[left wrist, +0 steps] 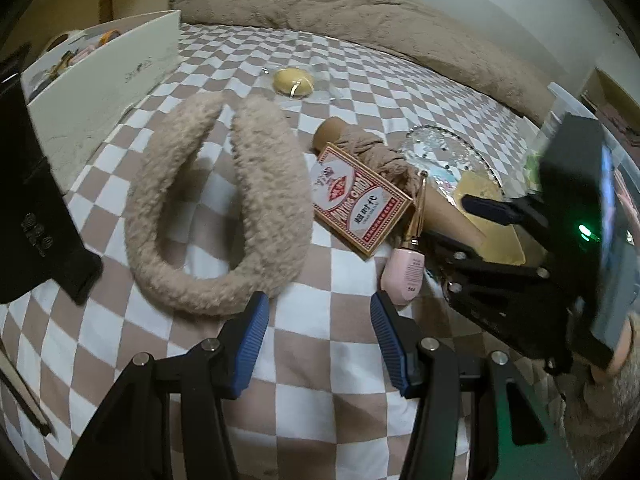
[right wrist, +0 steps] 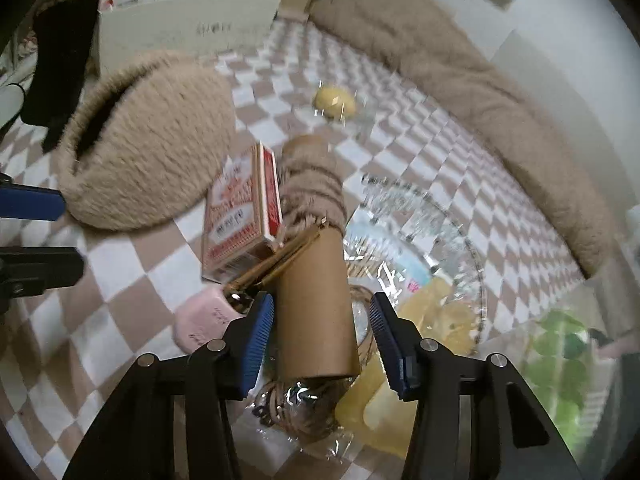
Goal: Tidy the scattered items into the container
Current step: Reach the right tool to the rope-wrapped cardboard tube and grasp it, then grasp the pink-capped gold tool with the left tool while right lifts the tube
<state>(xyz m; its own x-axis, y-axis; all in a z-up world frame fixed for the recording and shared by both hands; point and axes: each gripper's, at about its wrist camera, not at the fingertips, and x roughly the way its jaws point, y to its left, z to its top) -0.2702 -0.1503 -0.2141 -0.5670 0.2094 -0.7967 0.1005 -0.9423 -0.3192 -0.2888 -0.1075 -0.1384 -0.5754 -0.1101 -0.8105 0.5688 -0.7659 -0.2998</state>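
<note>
In the left wrist view the left hand-held gripper (left wrist: 319, 330) stands spread over the checked bed sheet (left wrist: 340, 80), holding nothing; the fluffy headband (left wrist: 224, 216) at 11 o'clock looks soft and light, the container (left wrist: 104, 92) is at 10 o'clock. In the right wrist view the right hand-held gripper (right wrist: 322, 340) brackets the cardboard yarn tube (right wrist: 316, 304), not yet pinching; it seems stiff and light, best held at the bare end

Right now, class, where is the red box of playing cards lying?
In the left wrist view the red card box lies mid-frame on the checked bedspread, right of the fluffy headband, leaning on the yarn cone, beside the pink bottle.
</note>
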